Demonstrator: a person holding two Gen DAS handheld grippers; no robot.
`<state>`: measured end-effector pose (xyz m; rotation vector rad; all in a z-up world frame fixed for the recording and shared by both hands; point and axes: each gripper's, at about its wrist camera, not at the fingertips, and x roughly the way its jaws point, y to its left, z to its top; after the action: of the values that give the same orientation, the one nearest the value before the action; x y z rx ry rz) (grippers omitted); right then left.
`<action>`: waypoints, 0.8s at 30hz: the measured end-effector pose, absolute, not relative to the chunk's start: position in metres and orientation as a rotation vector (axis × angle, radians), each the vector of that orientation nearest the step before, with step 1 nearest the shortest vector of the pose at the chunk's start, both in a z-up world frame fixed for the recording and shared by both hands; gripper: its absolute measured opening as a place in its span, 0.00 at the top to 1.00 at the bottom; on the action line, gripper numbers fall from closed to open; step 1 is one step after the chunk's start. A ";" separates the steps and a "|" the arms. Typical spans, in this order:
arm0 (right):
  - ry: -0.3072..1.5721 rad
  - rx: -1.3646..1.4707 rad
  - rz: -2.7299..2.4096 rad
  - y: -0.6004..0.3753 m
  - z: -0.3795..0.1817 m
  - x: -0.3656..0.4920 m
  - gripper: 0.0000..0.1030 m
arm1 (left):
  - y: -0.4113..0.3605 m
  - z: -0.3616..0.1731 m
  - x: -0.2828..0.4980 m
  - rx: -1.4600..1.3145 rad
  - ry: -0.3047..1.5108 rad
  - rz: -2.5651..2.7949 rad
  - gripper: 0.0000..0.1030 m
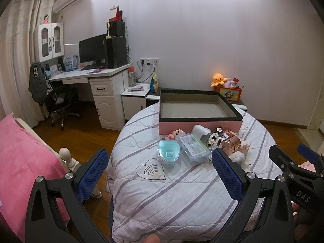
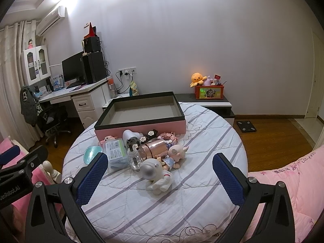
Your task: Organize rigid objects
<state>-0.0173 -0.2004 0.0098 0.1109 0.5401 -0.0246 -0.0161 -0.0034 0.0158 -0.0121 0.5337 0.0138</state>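
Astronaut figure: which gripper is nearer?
Right. The right gripper, open, frames the astronaut figure between its fingers. The left gripper, also open, faces the teal heart case, with the astronaut off to its right.

Toys (image 2: 156, 156) lie clustered before the box (image 2: 141, 126) (both on the quilt (image 2: 202, 182)).

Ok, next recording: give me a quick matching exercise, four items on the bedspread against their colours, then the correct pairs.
Items:
1. heart-shaped case
2. astronaut figure
3. cylinder tin
4. open box, outer wall

Colours:
A. white with a silver visor
B. pink
C. translucent teal
D. shiny rose gold

Pairs: 1-C, 2-A, 3-D, 4-B
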 end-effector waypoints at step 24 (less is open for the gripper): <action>0.538 0.108 -0.021 -0.203 0.010 -0.018 0.00 | -0.007 0.018 -0.016 -0.006 0.526 0.004 0.00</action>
<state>-0.0183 -0.2028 0.0099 0.1081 0.5378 -0.0213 -0.0161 -0.0072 0.0176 -0.0063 0.5263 0.0041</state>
